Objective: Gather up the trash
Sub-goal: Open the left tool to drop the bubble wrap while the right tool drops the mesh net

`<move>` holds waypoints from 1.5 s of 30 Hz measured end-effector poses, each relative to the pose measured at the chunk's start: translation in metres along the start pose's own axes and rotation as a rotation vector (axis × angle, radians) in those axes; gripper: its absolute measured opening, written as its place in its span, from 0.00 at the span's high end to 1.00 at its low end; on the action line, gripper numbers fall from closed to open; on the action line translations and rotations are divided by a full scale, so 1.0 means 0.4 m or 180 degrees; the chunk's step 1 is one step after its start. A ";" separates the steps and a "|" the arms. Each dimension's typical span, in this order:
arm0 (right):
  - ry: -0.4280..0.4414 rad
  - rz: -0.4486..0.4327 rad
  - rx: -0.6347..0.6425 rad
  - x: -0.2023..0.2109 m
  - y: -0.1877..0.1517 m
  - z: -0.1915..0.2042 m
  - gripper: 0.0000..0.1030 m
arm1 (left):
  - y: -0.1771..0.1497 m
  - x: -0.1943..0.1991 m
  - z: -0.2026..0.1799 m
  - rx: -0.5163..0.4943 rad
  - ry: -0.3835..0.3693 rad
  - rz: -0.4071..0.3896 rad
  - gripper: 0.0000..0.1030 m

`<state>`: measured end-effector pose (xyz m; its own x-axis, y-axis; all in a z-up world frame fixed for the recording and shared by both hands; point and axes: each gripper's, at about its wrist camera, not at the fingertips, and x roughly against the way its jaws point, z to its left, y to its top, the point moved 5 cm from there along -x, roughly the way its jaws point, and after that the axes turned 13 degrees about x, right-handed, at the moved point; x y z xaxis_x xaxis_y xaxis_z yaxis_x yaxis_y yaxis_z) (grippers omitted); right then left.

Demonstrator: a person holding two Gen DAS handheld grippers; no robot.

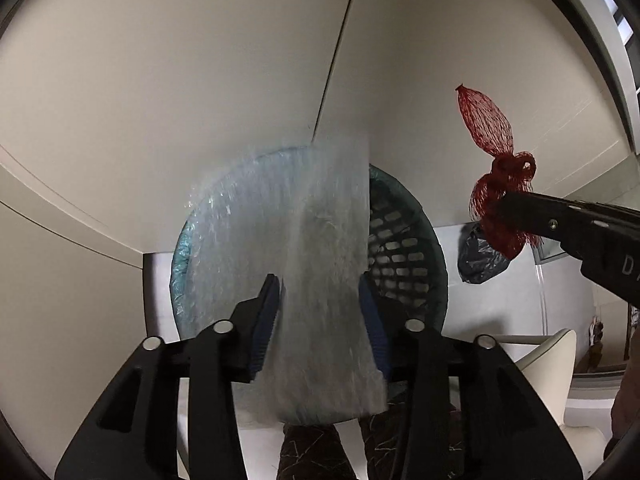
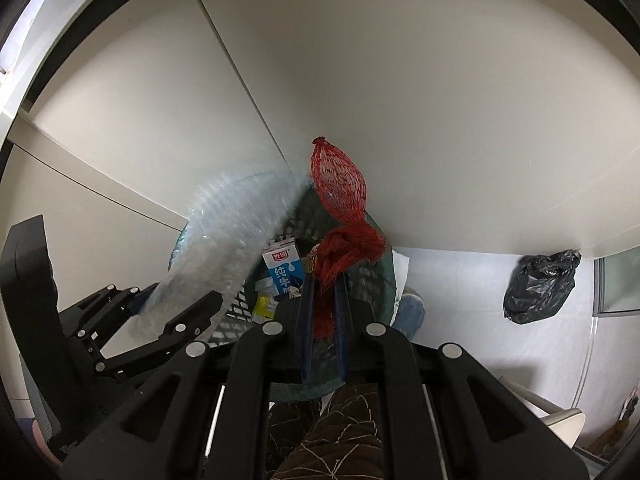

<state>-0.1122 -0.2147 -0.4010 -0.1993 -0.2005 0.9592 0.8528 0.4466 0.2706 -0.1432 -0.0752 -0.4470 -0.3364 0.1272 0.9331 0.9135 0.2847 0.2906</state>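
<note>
My left gripper [image 1: 320,292] is shut on a sheet of clear bubble wrap [image 1: 304,264], held over a dark green perforated bin [image 1: 404,248]. It also shows in the right wrist view [image 2: 176,316], with the bubble wrap [image 2: 224,248] over the bin's left rim. My right gripper [image 2: 324,276] is shut on a red mesh net bag [image 2: 340,188], held above the bin [image 2: 384,276]; the net [image 1: 488,136] hangs from it in the left wrist view. Inside the bin lie a blue milk carton [image 2: 284,268] and a yellow wrapper [image 2: 264,306].
The bin stands on a white floor against pale cabinet doors [image 2: 360,100]. A tied black garbage bag [image 2: 540,286] lies on the floor to the right. A white chair [image 1: 548,356] is at the lower right. Patterned trouser legs [image 2: 344,432] are below the grippers.
</note>
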 end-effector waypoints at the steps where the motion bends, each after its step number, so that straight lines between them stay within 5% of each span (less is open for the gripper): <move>1: -0.0003 0.0001 -0.0001 0.000 -0.001 -0.001 0.92 | 0.001 0.003 -0.003 -0.0001 0.0020 -0.0015 0.51; 11: 0.0086 -0.0043 0.0095 -0.010 0.009 0.029 0.90 | 0.018 0.058 0.050 0.0105 0.0149 -0.0189 0.19; 21: 0.0257 -0.0009 0.0195 -0.089 0.016 0.094 0.87 | 0.046 0.078 0.128 0.0262 0.0330 -0.0277 0.07; 30: 0.0318 -0.0014 0.0215 -0.101 0.014 0.123 0.70 | 0.048 0.073 0.153 0.0307 0.0391 -0.0267 0.06; 39: 0.0294 -0.0141 0.0144 -0.054 0.018 0.104 0.42 | 0.056 0.104 0.146 0.0271 0.0392 -0.0264 0.06; 45: 0.0197 -0.0324 0.0066 0.073 0.052 0.077 0.17 | 0.098 0.204 0.122 0.0278 0.0334 -0.0311 0.06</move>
<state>-0.1151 -0.1844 -0.3646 -0.2538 -0.2989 0.9199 0.8193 0.4391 0.3687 -0.1460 -0.0073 -0.3696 -0.3928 -0.0036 0.9196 0.8527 0.3729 0.3657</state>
